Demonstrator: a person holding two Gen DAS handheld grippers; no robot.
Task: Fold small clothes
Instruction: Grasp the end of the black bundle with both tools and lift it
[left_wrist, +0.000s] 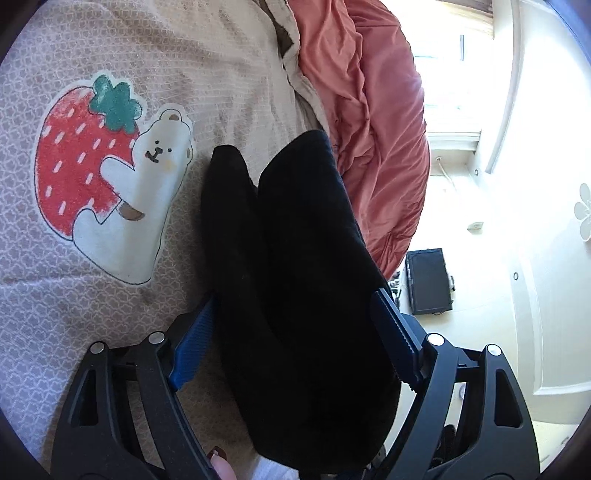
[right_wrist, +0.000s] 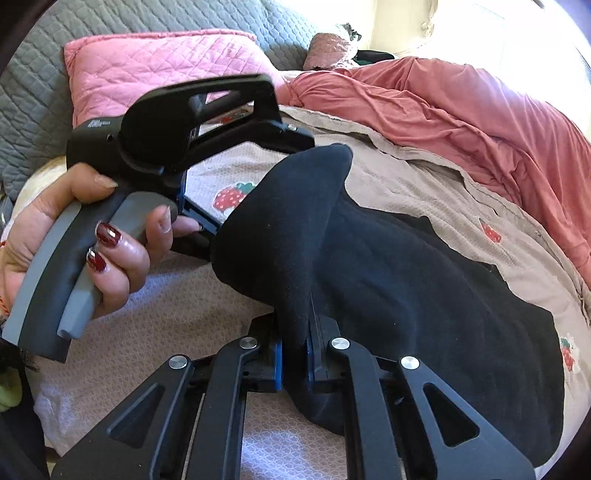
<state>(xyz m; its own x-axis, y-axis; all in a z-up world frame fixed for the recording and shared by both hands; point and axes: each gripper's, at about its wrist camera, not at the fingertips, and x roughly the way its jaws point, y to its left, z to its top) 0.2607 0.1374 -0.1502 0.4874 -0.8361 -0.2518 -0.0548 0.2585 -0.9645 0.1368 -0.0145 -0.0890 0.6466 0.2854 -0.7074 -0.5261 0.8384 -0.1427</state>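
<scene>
Spread over a bed, a beige waffle-weave blanket printed with strawberries and a white bear carries the task's thing, a small black fleece garment that lies partly flat on it and partly lifted. One edge of it is raised into a loose hump, so the fold looks begun but not laid down; judging by the bunched cloth, most of the folding is left. The right gripper is clenched on a pinch of the black fabric near its edge. The left gripper has its blue pads wide apart with the black cloth hanging between them, apparently not pinched. Only the right wrist view shows the person's hand on the left gripper's grey handle, a pink quilted pillow and the garment's flat spread; only the left wrist view shows the bear print whole. A crumpled salmon duvet lies beyond.
</scene>
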